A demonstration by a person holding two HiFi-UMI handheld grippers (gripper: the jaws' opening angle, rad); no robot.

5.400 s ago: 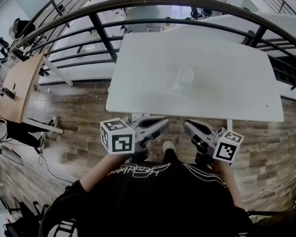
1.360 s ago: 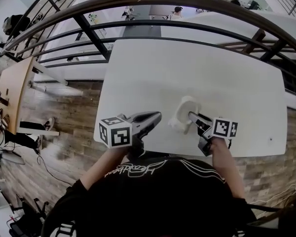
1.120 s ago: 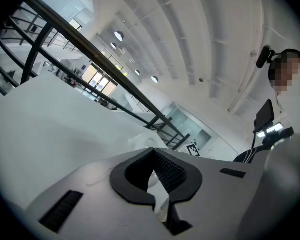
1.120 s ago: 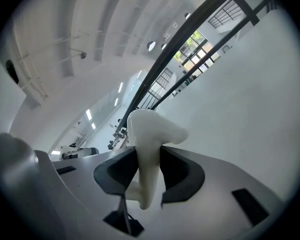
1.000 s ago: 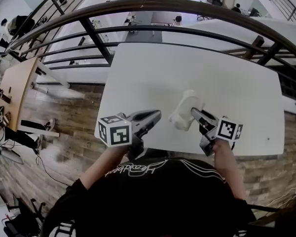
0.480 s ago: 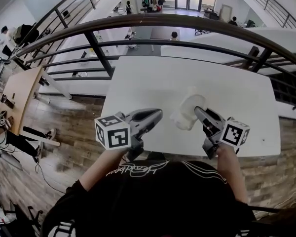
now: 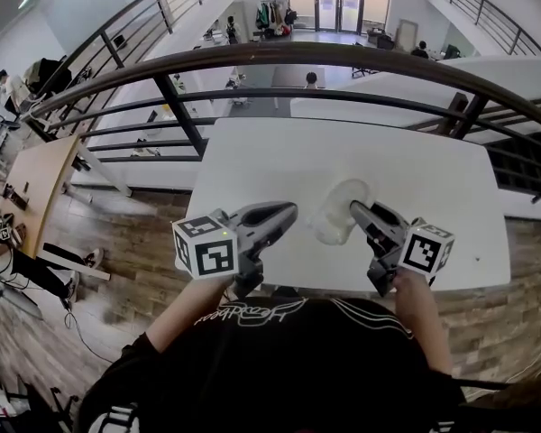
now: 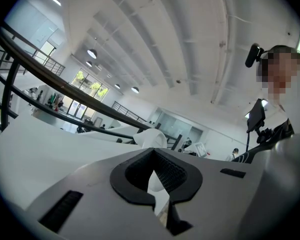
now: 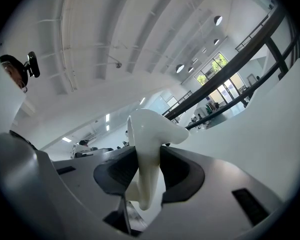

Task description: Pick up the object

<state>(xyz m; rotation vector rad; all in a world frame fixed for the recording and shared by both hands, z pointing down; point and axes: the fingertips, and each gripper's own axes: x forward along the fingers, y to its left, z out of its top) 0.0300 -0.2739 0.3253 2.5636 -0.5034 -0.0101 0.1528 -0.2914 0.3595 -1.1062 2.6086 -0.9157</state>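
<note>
Raised, white object (image 7: pixel 332 216) sits partly hidden inside right tool (image 7: pixel 355 210).

**Both grippers level, right one loaded**

Left gripper (image 7: pixel 283 213): jaws together with nothing between the pads, pointing forward and angled slightly inward. Its marker cube (image 7: pixel 205 246) sits at the rear, nearest the body. Left forearm (image 7: pixel 182 312) is bare and runs back to the torso.

Right gripper (image 7: pixel 357 211): jaws clamped on a white object (image 9: pixel 148 149), pads pressing it from both sides. It is angled inward toward the left one, tips near but apart. Its marker cube (image 7: pixel 426 250) is at the rear. Right hand (image 7: pixel 399 283) is on the grip below the cube, right forearm (image 7: pixel 421 323) bare.
</note>
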